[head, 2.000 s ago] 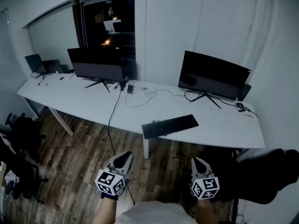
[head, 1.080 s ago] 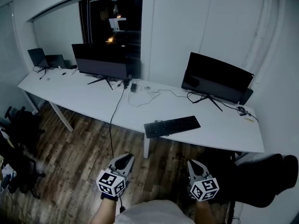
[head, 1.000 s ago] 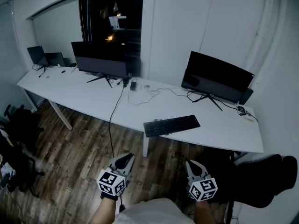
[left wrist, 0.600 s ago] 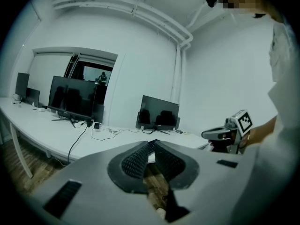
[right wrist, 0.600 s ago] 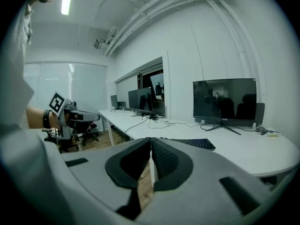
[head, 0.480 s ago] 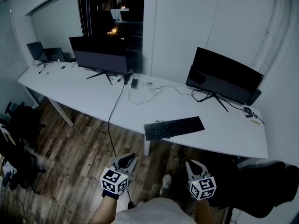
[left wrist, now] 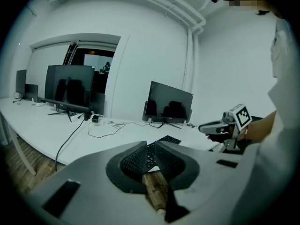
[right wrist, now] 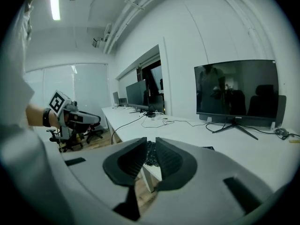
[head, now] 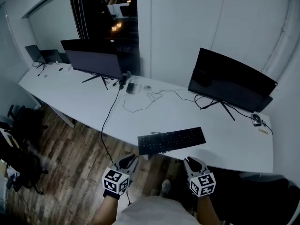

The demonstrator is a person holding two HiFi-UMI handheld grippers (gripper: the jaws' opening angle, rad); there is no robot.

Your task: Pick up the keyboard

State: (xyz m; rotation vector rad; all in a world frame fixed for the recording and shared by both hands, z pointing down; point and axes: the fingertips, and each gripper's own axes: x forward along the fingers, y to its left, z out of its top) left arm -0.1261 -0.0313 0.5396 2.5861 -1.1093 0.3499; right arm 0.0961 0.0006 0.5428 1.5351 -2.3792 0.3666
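Keyboard [head: 171,140] lies on desk [head: 93,108]; left claw [head: 129,160] clenched empty, right claw [head: 191,161] opening, nothing between.

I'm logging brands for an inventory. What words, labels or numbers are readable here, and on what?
No text can be read anywhere.
Keyboard: key legends too small to read.
Right monitor, left monitor: screens dark, no brand legible.
Marker cubes: black-and-white square patterns only, no letters.
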